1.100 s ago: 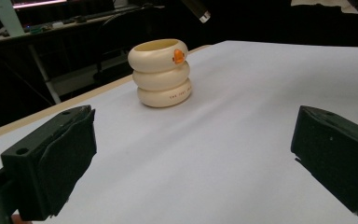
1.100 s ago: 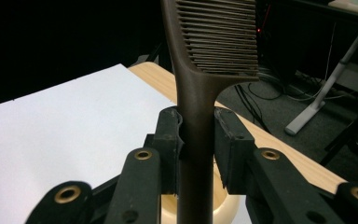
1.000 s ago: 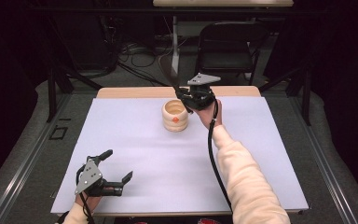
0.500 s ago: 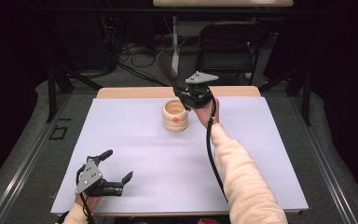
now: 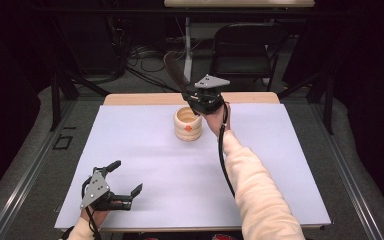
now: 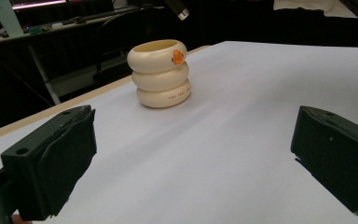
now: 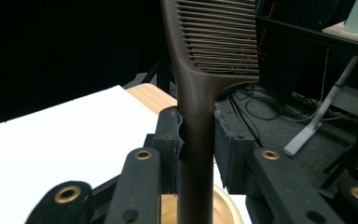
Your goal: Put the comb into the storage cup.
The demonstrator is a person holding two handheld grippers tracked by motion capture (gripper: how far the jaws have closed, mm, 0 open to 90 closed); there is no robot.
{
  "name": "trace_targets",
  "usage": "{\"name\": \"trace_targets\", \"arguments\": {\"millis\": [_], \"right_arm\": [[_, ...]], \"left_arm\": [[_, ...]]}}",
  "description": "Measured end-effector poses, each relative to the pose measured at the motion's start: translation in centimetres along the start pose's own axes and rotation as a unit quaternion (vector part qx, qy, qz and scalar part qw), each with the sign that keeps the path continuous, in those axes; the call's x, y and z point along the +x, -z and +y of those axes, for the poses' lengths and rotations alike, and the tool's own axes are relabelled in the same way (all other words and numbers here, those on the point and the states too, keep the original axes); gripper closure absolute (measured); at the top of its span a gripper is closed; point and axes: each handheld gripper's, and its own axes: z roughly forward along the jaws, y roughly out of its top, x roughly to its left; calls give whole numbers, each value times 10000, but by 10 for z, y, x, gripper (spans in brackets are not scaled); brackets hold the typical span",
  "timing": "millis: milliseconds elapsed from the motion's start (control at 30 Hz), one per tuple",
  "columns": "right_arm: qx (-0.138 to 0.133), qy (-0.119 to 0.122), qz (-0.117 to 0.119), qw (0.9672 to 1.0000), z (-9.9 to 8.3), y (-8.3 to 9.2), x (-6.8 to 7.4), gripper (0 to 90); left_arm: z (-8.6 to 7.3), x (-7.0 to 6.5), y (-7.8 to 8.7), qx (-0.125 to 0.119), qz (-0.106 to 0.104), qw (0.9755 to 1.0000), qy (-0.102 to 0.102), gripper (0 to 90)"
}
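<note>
Two jaws of the right gripper (image 5: 192, 97) pinch a dark brown plastic comb (image 7: 200, 107) by its handle, teeth up, over the cream ringed cup (image 5: 188, 124) upper centre; left gripper (image 5: 125, 180) rests spread, lower left of the desk (image 5: 145, 165).

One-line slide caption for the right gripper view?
Right gripper clamps a dark brown comb by its handle, directly above the cream ringed cup.
</note>
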Motion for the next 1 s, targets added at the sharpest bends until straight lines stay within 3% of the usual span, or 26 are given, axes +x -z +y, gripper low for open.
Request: {"name": "trace_targets", "arguments": {"millis": [1000], "right_arm": [[-331, -20, -53, 9994, -11, -20, -1, 724]], "left_arm": [[0, 0, 1, -20, -19, 10000, 1, 0]]}}
